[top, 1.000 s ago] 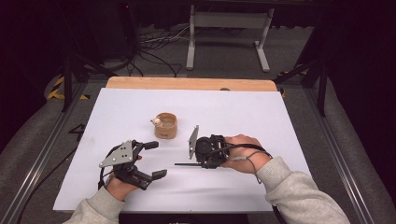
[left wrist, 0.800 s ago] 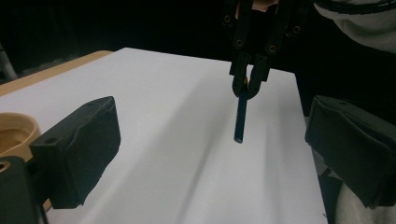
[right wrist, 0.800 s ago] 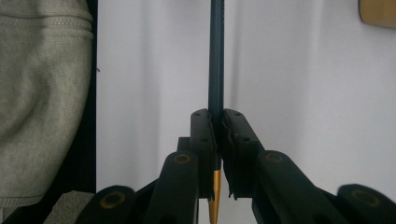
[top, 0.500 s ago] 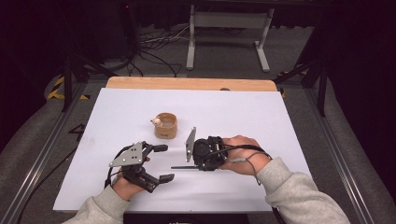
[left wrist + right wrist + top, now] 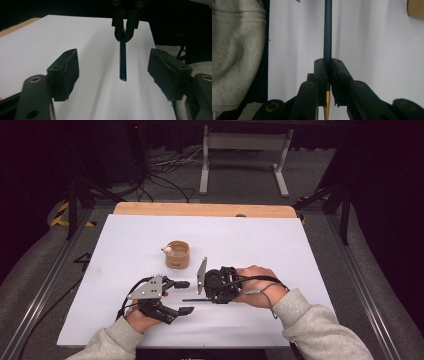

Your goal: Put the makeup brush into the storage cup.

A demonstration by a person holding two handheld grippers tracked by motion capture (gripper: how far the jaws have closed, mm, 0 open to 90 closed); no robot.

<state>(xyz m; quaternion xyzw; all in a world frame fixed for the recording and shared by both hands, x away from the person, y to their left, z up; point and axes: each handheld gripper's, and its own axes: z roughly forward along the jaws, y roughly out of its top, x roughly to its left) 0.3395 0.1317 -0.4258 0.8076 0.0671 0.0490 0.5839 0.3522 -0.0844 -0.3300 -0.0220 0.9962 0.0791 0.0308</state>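
My right gripper [image 5: 207,298] is shut on a dark blue pencil [image 5: 194,299] held level just above the white sheet, its free end pointing left. In the right gripper view the jaws [image 5: 327,68] clamp the pencil [image 5: 327,30] near its gold end. My left gripper [image 5: 184,297] is open, one jaw on either side of the pencil's free end. In the left gripper view the pencil [image 5: 122,62] comes toward me between the open jaws [image 5: 115,72], touching neither, with the right gripper [image 5: 122,37] shut on its far part.
A small round wooden cup [image 5: 177,254] with a pale object at its rim stands on the white sheet [image 5: 280,245] behind the grippers; its edge [image 5: 415,8] shows in the right gripper view. A grey sleeve [image 5: 237,55] lies left of the pencil. The wooden table edge [image 5: 200,210] lies at the back.
My left gripper has moved right and toward the pencil, so its open jaws now flank the free end. The right gripper and pencil have barely moved.
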